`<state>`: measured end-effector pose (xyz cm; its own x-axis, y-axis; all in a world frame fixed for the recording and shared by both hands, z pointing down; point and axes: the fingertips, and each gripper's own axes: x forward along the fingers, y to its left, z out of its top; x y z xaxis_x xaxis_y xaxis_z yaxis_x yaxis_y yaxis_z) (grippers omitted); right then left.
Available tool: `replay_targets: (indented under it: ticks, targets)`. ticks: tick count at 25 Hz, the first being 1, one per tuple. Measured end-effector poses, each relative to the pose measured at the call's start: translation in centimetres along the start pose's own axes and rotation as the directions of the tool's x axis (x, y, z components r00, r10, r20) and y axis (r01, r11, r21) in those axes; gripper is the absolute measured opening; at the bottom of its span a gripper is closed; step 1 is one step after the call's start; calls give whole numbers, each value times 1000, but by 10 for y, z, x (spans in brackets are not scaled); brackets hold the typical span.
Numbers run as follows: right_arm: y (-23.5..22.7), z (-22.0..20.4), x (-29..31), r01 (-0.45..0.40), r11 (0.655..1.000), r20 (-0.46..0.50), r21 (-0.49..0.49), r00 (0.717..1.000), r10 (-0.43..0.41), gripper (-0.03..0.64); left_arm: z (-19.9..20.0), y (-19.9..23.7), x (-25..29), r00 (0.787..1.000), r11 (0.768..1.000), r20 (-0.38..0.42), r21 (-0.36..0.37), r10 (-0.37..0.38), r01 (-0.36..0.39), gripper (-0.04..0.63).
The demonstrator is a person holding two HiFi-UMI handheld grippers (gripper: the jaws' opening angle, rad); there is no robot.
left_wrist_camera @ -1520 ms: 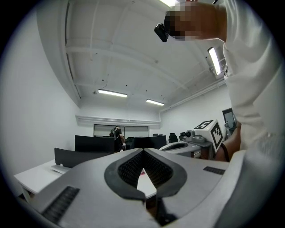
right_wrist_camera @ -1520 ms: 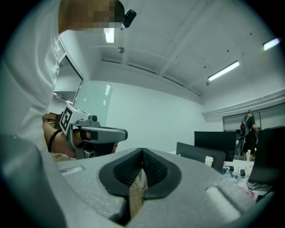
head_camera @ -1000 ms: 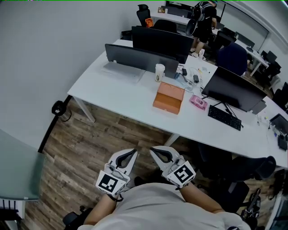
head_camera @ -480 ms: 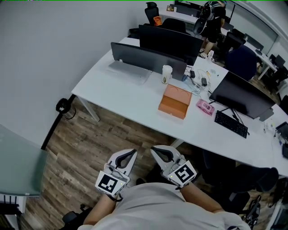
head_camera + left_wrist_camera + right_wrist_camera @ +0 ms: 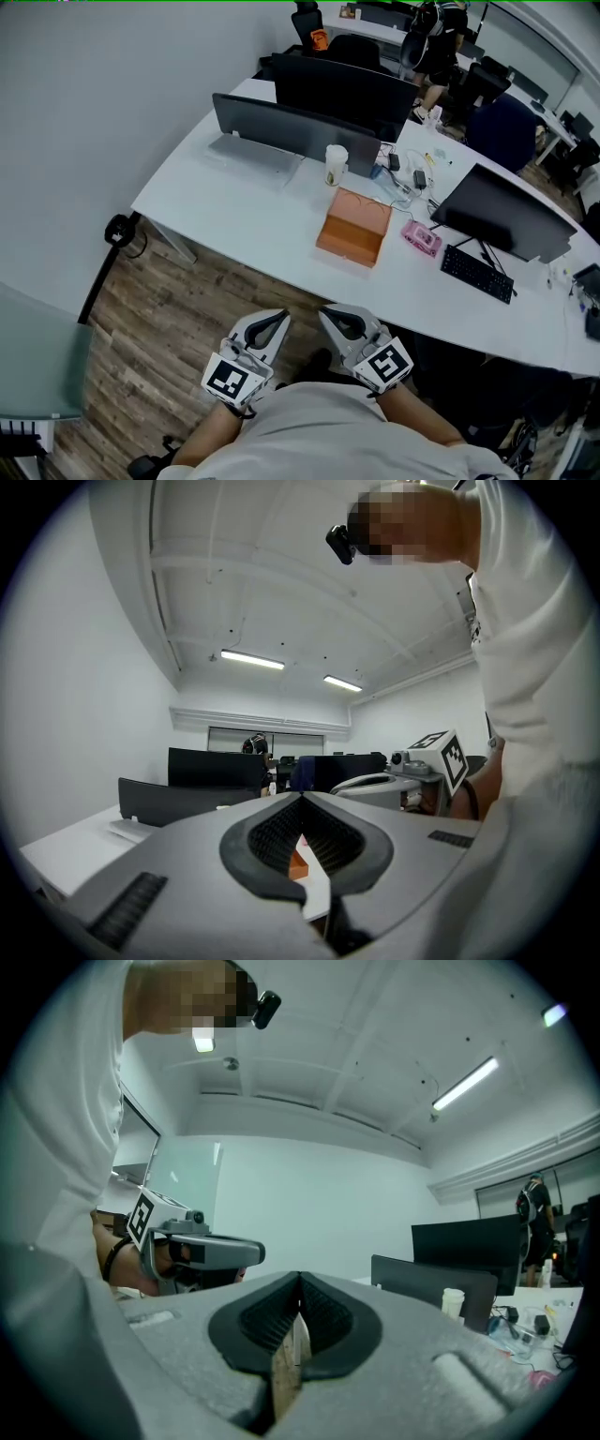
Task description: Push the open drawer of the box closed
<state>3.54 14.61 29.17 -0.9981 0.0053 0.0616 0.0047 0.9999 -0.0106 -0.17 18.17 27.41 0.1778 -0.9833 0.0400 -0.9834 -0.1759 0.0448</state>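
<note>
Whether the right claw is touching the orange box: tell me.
Apart. Head view: the right claw hangs over the floor, a stretch of bare desk between it and the orange box.

A long white desk (image 5: 216,211) runs diagonally out from a pale, bare wall (image 5: 94,84), its near edge above a wood-plank floor (image 5: 159,319). Dark monitors (image 5: 291,131) stand along its far edge, with black office chairs (image 5: 303,19) beyond. Strip lights (image 5: 251,660) glow on the white ceiling (image 5: 281,592).

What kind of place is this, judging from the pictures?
Most likely an open-plan office: a long white desk carries several monitors and a keyboard, and office chairs stand behind it.
</note>
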Motion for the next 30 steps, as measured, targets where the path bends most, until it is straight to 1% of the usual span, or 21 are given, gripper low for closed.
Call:
replay_targets:
  ticks: [3,5,8,11,16,19,21,26,30]
  targets:
    - [-33,-4,-2,19,1000,-13,-1,1000,-19,2,-6,2,35,999,999,-9,2,-40,40,-2]
    - [-56,-6,-4,39,999,-7,-13,999,-39,2,-4,5,57,998,998,-1,5,-57,57,-2]
    - [-84,-6,-16,95,995,1,-24,996,-95,3,-4,2,83,995,995,-4,4,-96,96,-2]
    - [-105,-2,-26,152,988,4,-10,988,-152,3,-5,0,107,991,991,-2,18,-134,134,-2]
    - [-129,-2,-38,219,975,-1,-24,976,-219,2,-3,-5,136,979,979,13,4,-203,203,-2]
    - [-143,-4,-40,268,963,0,-28,963,-268,3,-10,-5,156,963,962,-8,25,-271,271,-2]
    - [-153,-4,-43,307,952,-1,-23,952,-307,3,-8,-8,167,950,949,-16,35,-313,313,-2]
    - [-170,-2,-44,379,925,-16,-10,925,-379,3,-1,-1,192,921,921,-13,18,-389,389,-2]
    - [-187,-4,-38,447,895,-31,7,894,-446,2,-3,8,208,892,892,-16,14,-451,451,-2]
